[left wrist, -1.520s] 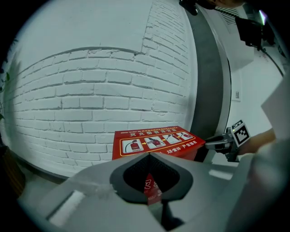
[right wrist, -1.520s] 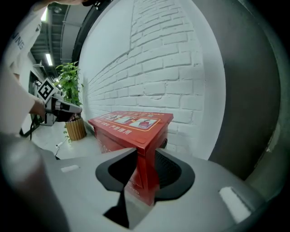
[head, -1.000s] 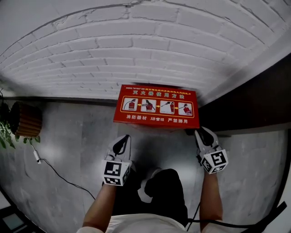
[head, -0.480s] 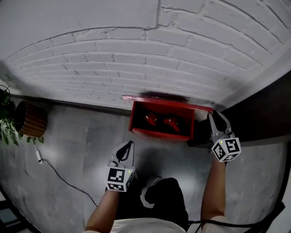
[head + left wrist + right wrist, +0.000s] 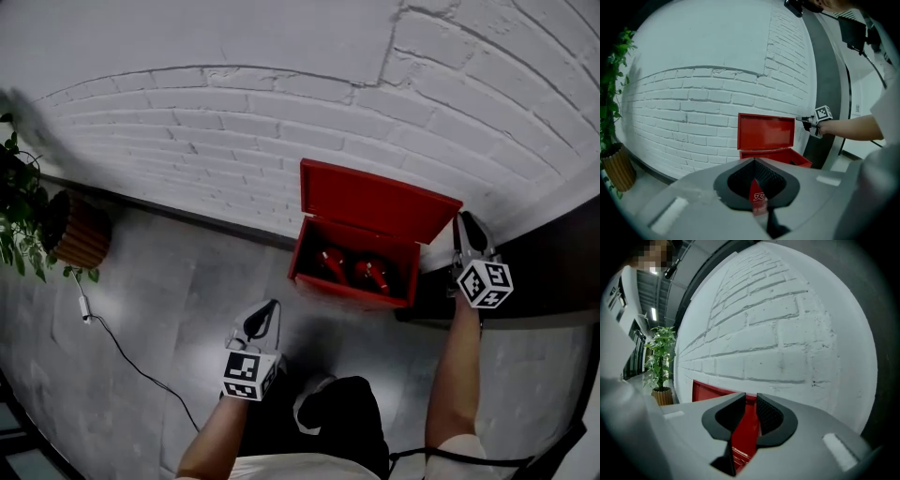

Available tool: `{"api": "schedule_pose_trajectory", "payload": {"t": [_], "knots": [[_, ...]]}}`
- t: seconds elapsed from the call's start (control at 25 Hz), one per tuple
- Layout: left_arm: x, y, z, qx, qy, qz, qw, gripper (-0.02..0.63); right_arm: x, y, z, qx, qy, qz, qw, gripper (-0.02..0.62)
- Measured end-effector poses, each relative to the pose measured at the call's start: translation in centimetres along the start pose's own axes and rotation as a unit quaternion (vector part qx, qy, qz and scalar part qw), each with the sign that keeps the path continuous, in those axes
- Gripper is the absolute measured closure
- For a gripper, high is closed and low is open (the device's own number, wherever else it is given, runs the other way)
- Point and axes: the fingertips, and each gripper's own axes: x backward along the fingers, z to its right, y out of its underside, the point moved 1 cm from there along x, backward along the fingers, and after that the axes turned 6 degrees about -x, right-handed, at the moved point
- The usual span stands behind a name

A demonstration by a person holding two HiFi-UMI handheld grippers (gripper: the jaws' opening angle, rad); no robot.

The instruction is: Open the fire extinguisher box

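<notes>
The red fire extinguisher box stands on the floor against the white brick wall. Its lid is raised upright toward the wall. Two red extinguishers lie inside. My right gripper is at the lid's right edge. In the right gripper view the red lid fills the gap between the closing jaws of that gripper. My left gripper hangs low in front of the box, shut and holding nothing; in its own view the left gripper points at the box and lid.
A potted plant in a wicker pot stands at the far left, with a cable trailing across the grey floor. A dark panel adjoins the box on the right. The person's dark shoe is just below the box.
The lid swung up from lying flat over the box to standing against the wall. The right gripper rose with it. The left gripper stayed low and apart.
</notes>
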Motion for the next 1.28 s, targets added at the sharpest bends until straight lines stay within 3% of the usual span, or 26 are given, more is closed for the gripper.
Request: {"api": "schedule_pose_trajectory", "payload": {"t": [0.16,0.32,0.64,0.8,1.28], "knots": [[-0.3,-0.6,-0.6,-0.002,-0.004,0.0,1.0,0.603,1.6,0.2,-2.0,0.014,-0.008,-0.005,1.0,0.522],[-1.4,-1.2,0.1,-0.014,0.01,0.005,0.9998,0.603,5.5,2.4,-7.2,0.032,-0.043,-0.012,0.998,0.582],[-2.1,-5.8,1.3,-0.021,0.02,0.021,0.9993,0.603,12.7,7.4,-12.5,-0.019,-0.048,-0.035,0.998,0.588],[-0.8,-8.7,1.9,-0.027,0.028,0.021,0.999,0.603,15.4,5.4,-13.2,-0.025,-0.041,-0.049,0.998,0.588],[3.8,-16.6,3.4,-0.036,0.048,0.002,0.9982,0.603,18.2,-5.5,-15.4,-0.03,-0.032,-0.036,0.998,0.588]]}}
